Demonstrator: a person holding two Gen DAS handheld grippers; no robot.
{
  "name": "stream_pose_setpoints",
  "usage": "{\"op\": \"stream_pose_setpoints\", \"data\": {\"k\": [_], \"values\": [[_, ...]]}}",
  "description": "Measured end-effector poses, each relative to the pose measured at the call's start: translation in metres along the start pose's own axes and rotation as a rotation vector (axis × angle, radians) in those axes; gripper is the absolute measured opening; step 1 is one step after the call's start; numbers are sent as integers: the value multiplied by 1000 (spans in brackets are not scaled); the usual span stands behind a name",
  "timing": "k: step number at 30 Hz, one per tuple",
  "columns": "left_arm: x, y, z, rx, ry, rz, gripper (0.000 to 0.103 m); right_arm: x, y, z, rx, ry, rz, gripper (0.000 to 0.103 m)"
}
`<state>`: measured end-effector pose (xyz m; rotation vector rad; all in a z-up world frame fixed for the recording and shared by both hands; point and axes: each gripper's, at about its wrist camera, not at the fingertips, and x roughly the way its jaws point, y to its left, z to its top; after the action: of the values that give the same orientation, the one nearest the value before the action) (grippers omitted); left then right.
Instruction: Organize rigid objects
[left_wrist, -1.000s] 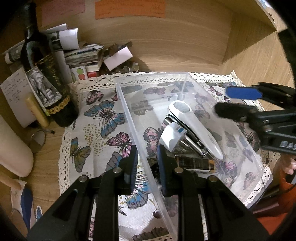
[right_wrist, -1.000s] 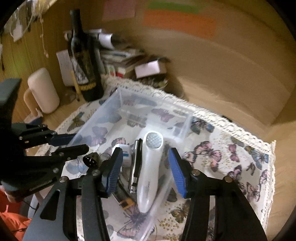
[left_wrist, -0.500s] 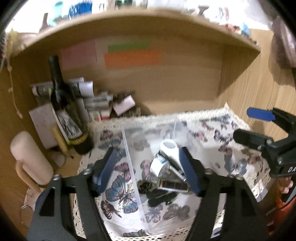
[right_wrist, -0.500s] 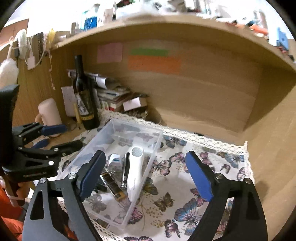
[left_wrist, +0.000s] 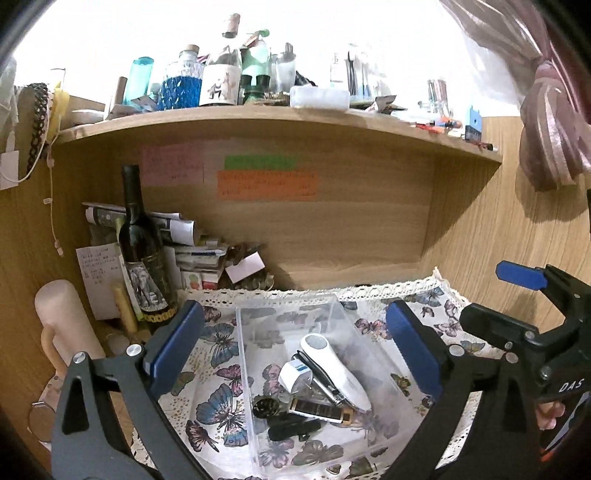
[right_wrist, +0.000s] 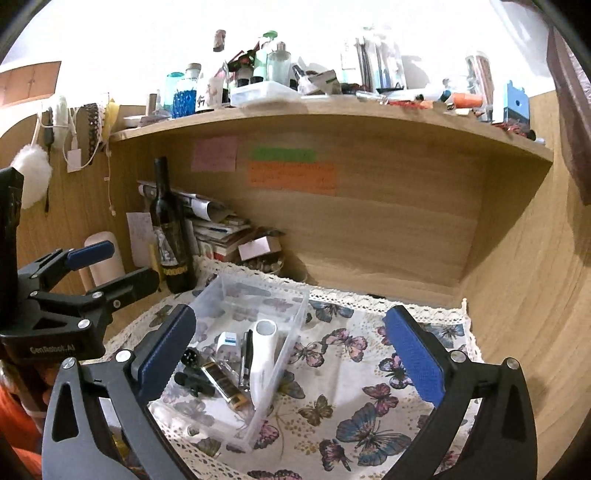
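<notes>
Both grippers, L (left_wrist: 295, 345) & R (right_wrist: 291, 349), hung above bin (left_wrist: 295, 314), fingers spread, empty. Items lay heaped inside bin; sorting looked done.

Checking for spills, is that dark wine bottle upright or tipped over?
Upright: the wine bottle stands on its base, neck pointing up, left of the clear bin.

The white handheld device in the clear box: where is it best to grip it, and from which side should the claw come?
Probably grip the white handheld device across its narrower middle body, coming from above. It lies flat on the other items in the clear box, round head toward the far wall, and the box walls block any side approach. A pen-like tool lies close against one side, so finger room there is tight.
</notes>
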<state>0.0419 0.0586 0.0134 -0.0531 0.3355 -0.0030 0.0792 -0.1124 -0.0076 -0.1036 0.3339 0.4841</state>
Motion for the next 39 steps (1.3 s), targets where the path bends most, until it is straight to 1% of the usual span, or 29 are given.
{"op": "stream_pose_setpoints", "data": {"k": [9,39], "values": [[-8,0,2,-7,-28,-2,101,-8,1,0,9,-23,7,103],[-8,-4,0,7,-27,-27,102,-9,2,1,7,-26,-1,103]]}}
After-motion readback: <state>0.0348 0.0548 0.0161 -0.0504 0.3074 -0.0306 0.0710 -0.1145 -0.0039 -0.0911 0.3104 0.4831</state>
